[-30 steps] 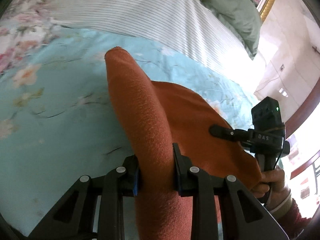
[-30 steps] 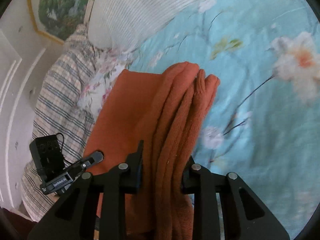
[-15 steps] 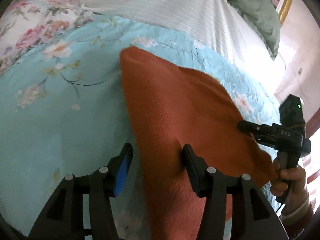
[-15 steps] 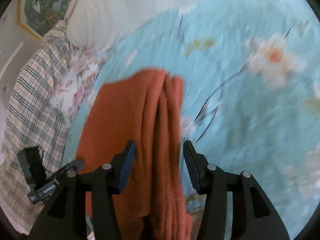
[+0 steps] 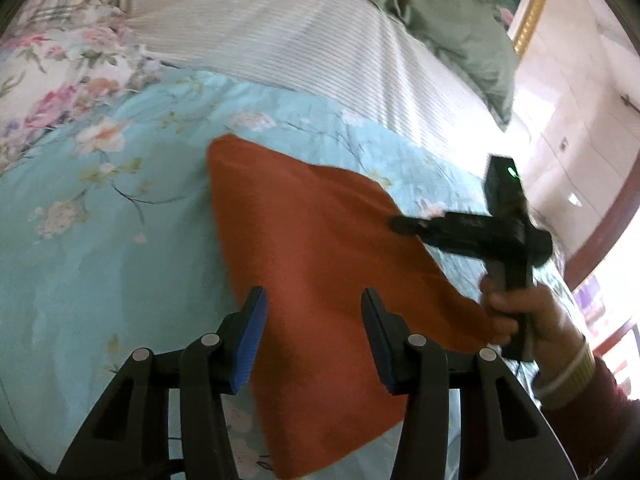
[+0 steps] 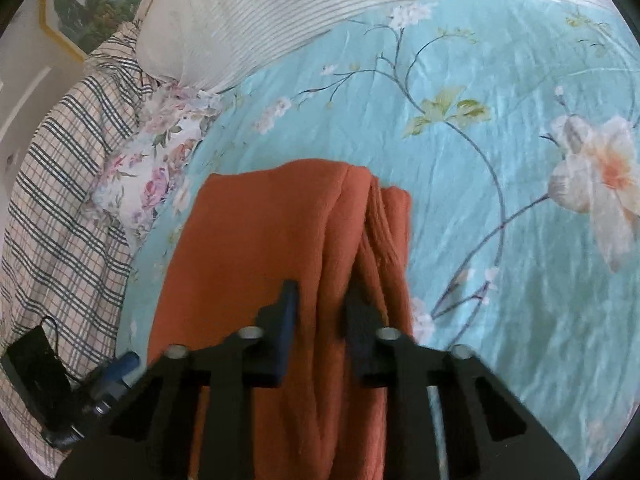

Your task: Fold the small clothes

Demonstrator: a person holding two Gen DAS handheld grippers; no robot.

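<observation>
A rust-orange cloth (image 5: 312, 248) lies folded flat on the light-blue floral bedspread (image 5: 100, 240). My left gripper (image 5: 312, 332) is open and empty, hovering above the cloth's near edge. The right gripper also shows in the left wrist view (image 5: 400, 224) at the cloth's right edge, held by a hand. In the right wrist view the cloth (image 6: 260, 248) shows stacked folds along its right side. My right gripper (image 6: 320, 312) is open, its jaws apart over those folds, not pinching them.
A striped white pillow (image 5: 280, 32) and a green pillow (image 5: 452, 28) lie at the head of the bed. A plaid blanket (image 6: 52, 208) and a floral pillow (image 6: 152, 172) lie to the left in the right wrist view. The bed edge is at the right (image 5: 560, 280).
Both grippers opened and let go of the cloth. The cloth dropped and now lies flat on the bed. Both grippers have pulled back and up a little.
</observation>
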